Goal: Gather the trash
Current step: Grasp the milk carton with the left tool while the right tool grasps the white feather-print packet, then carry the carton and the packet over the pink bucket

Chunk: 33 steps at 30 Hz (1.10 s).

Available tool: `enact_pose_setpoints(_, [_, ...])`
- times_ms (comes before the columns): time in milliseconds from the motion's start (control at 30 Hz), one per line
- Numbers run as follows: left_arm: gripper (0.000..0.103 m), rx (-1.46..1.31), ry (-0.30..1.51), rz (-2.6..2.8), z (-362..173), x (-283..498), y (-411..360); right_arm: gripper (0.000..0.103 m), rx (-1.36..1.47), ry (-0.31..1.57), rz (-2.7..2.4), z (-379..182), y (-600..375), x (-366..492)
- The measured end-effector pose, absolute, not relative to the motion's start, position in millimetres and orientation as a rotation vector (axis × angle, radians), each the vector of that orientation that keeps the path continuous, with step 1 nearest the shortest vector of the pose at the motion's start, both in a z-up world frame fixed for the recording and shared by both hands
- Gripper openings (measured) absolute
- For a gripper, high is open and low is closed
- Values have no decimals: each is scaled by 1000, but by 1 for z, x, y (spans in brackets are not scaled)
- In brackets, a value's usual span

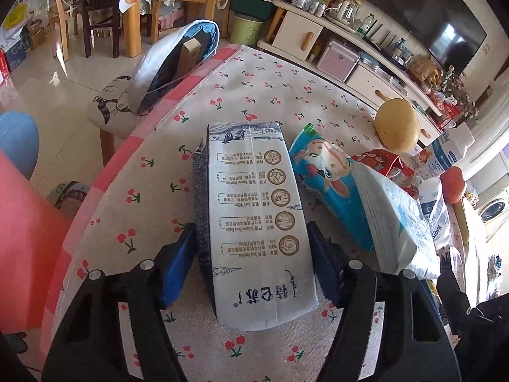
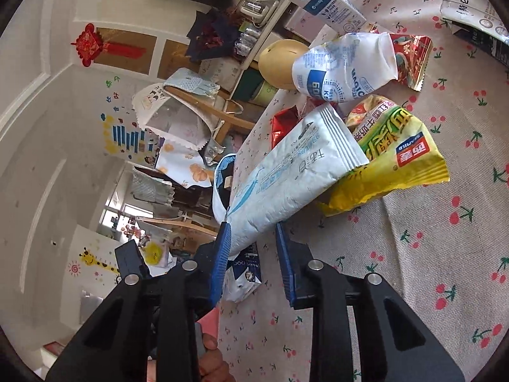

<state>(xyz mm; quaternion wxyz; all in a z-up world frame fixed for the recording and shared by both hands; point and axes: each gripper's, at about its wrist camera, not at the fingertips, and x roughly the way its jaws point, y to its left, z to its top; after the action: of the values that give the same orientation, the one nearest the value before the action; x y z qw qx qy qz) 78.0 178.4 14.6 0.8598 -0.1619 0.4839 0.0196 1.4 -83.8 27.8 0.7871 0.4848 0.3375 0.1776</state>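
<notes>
A flattened white milk carton (image 1: pixel 257 222) with blue print lies on the cherry-print tablecloth (image 1: pixel 270 89). My left gripper (image 1: pixel 251 248) is open, one blue pad on each side of the carton. My right gripper (image 2: pixel 253 245) holds the end of a white wet-wipes packet (image 2: pixel 296 168) between its pads, lifted over the table. Under that packet lie a yellow snack bag (image 2: pixel 397 159), a crumpled white bottle (image 2: pixel 343 67) and a red wrapper (image 2: pixel 410 54). The wipes packet also shows in the left wrist view (image 1: pixel 394 219), beside a blue cartoon wrapper (image 1: pixel 331 178).
A yellow round fruit (image 1: pixel 396 125) and an orange one (image 1: pixel 453 184) sit on the table. A chair with a blue-white bag (image 1: pixel 178 63) stands at the table's far left edge. A red bin (image 1: pixel 22 222) is at the left. Another small carton (image 2: pixel 245 277) lies under my right gripper.
</notes>
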Motion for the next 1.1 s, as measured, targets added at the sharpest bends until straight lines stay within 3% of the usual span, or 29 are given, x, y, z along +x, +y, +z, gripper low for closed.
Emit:
enact_pose_setpoints(133, [68,-352,1007,23,18,74,180,36,1032,705,308,29,-83,13])
enact_pose_setpoints(233, [68,-364,998,13,21,72,182,52,1041,723,233,21,-83,25])
enact_pose_setpoints(333, [68,-378,997,5,23,70,184,60,1041,723,188,18,-82,32])
enact_pose_setpoints(467, [68,-370,984,0,27,67,185,61,1056,708,154,12,-81,38])
enact_pose_setpoints(500, [68,-367,979,-1,29,66,185,60,1065,706,150,12,-82,41])
enact_pose_setpoints(533, [68,-365,973,-2,30,65,186,47,1069,708,143,11,-82,43])
enact_pose_setpoints(633, [68,-365,953,-9,36,62,188,29,1095,710,148,7,-84,46])
enact_pose_setpoints(767, [67,-335,921,-13,44,58,187,17,1038,683,153,18,-88,38])
enact_pose_setpoints(1100, [66,-325,836,-26,64,42,194,9,828,592,201,81,-84,14])
